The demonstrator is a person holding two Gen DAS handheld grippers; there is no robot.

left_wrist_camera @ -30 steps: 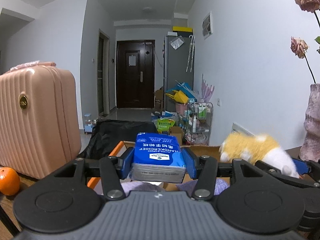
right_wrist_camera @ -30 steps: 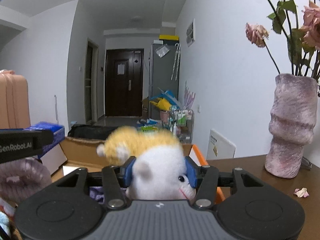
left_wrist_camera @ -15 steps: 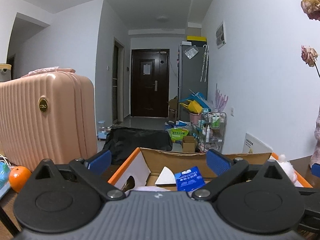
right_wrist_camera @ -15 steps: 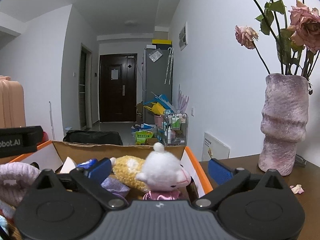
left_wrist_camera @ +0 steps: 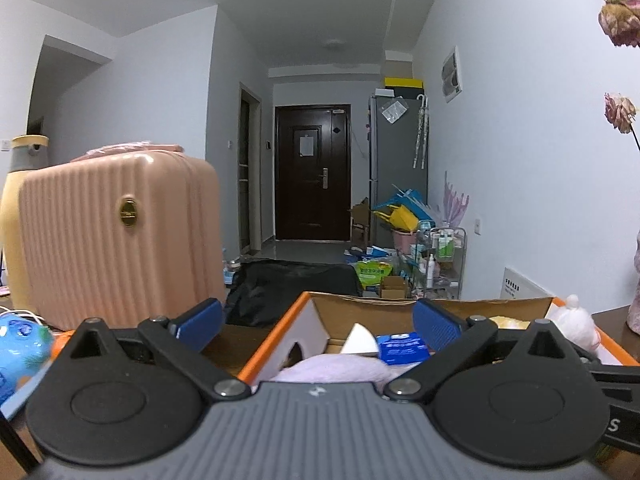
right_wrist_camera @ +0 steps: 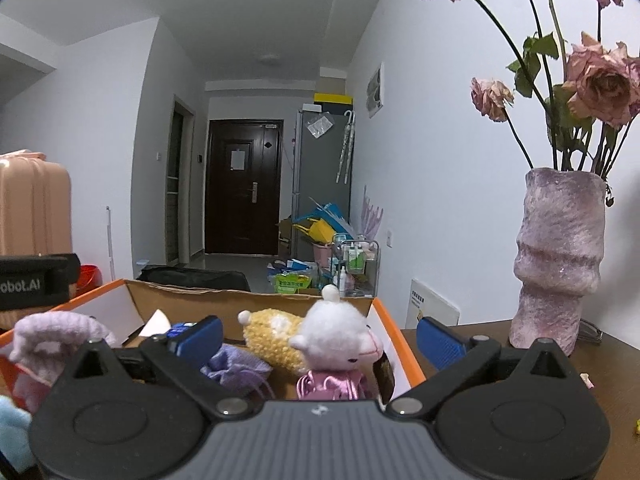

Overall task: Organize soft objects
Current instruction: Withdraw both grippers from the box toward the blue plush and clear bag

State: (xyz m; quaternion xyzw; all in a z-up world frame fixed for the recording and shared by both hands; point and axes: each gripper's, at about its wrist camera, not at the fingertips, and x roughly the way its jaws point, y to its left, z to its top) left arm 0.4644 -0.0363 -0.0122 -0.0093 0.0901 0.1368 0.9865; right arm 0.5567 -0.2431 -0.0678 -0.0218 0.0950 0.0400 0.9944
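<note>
A: Cardboard box (right_wrist_camera: 192,300), orange rim, holds everything. Blue tissue pack (left_wrist_camera: 402,347) lies flat inside, next to a lavender knit piece (left_wrist_camera: 332,368).
B: Plush?
A: White-and-yellow plush toy (right_wrist_camera: 316,336) lies in the box too, near its right wall, head toward the camera.
B: Tongs?
A: Left gripper (left_wrist_camera: 316,322) spread wide, nothing between its blue pads. Right gripper (right_wrist_camera: 320,338) likewise spread, pads clear of the plush.
B: Surroundings?
A: Pink suitcase (left_wrist_camera: 116,236) left of the box, purple vase (right_wrist_camera: 560,260) right, on the table (right_wrist_camera: 612,364).
</note>
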